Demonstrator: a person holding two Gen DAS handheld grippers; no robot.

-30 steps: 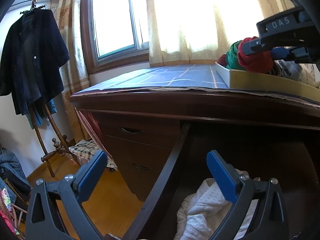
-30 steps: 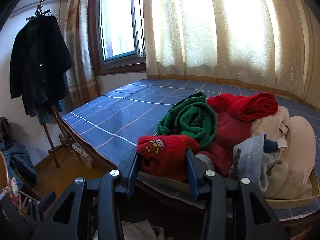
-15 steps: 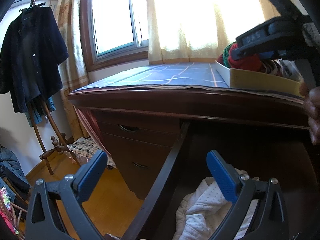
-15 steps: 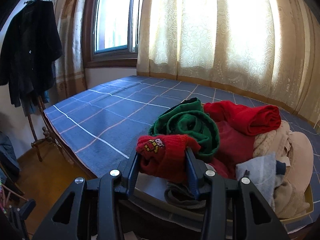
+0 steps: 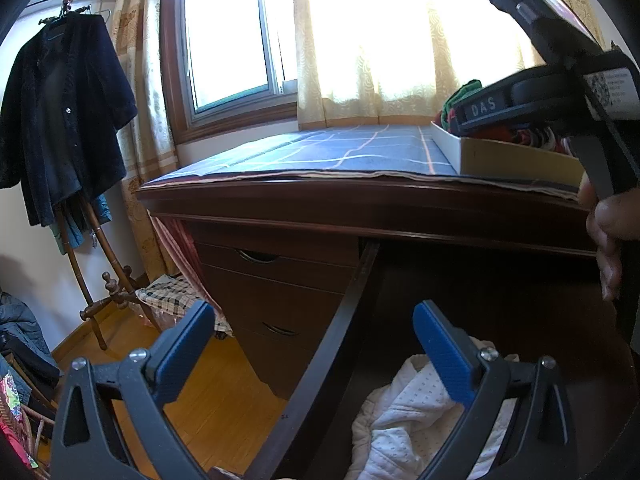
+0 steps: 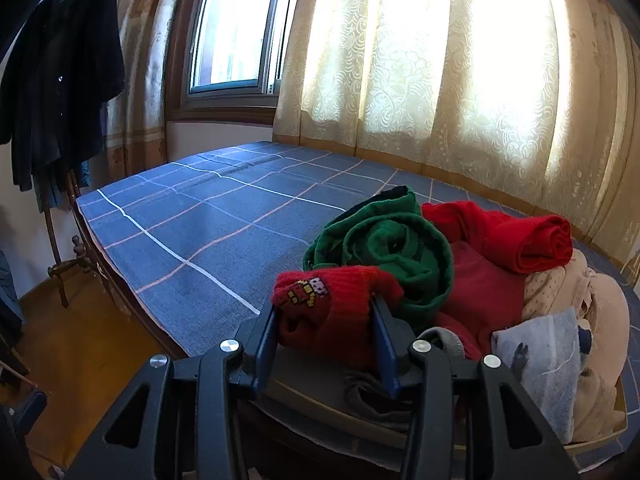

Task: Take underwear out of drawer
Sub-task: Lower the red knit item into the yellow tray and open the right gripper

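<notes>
The right tongs (image 6: 326,330) sit at the lower middle of the right wrist view, clamped on a red knitted piece (image 6: 334,302) with a small woven patch, which bulges above and between the blue pads. It hangs just over the near edge of a shallow tray (image 6: 320,404) at the lower right of that frame, which stands on the blue checked cloth (image 6: 208,220) covering the table and is heaped with other garments: a green roll (image 6: 394,242), a red roll (image 6: 520,240), beige and grey pieces. In the left wrist view the left tongs (image 5: 316,344) stand wide apart at the bottom of the frame with nothing between them, the left finger over the floor and the right over the open drawer (image 5: 348,320), where a white dotted garment (image 5: 404,412) lies crumpled at the lower right. The red piece looks light, soft and springy: it squashes under the pads and should drop limp when let go, with no risk of breakage, though knit can snag on a screw head. The white garment seems thin and floppy; I would pinch a raised fold near its top and lift straight up, so that it does not drag on the drawer side.
</notes>
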